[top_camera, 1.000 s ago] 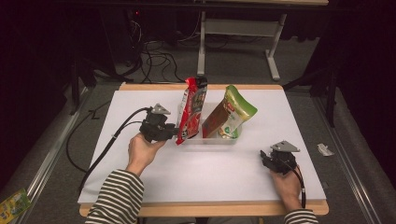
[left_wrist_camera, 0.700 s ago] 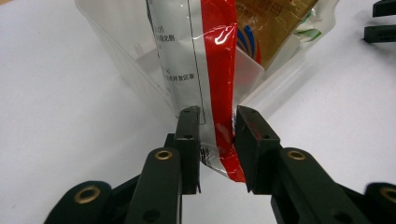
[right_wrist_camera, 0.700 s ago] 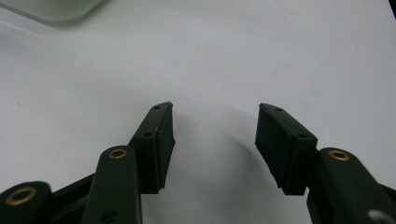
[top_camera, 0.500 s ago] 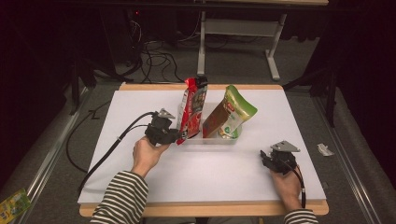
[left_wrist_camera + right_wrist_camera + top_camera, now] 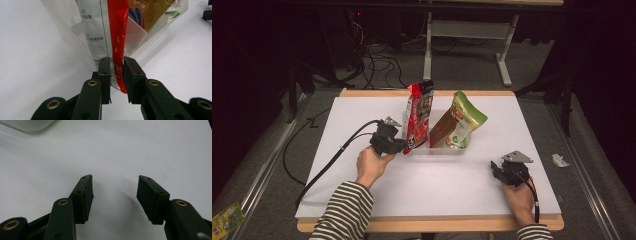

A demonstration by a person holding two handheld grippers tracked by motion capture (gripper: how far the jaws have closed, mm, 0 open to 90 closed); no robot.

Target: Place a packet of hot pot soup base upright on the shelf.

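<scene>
In the high view, the white table (image 5: pixel 432 190) carries a clear tray (image 5: pixel 439 149) near its centre, with a red pouch (image 5: pixel 418 116) and a green-topped pouch (image 5: pixel 460 126) standing tilted in it. The left tongs (image 5: pixel 403 145) sit at the red pouch's 8 o'clock, at its lower corner, held by a hand in a striped sleeve. The right tongs (image 5: pixel 496 171) rest on the table well apart, at about 4 o'clock from the tray.

The left gripper view gives what the high one cannot: the left tongs (image 5: pixel 117 72) have just been closing, and the red pouch's sealed edge (image 5: pixel 118 47) runs between the pads, which now press on it (the gap is barely wider than the film). The tray's clear wall (image 5: pixel 150 50) shows behind at 1 o'clock.

In the right gripper view, the right tongs (image 5: pixel 115 192) stand wide apart over bare table with nothing between them; a corner of the tray (image 5: pixel 30 126) shows at 11 o'clock.
</scene>
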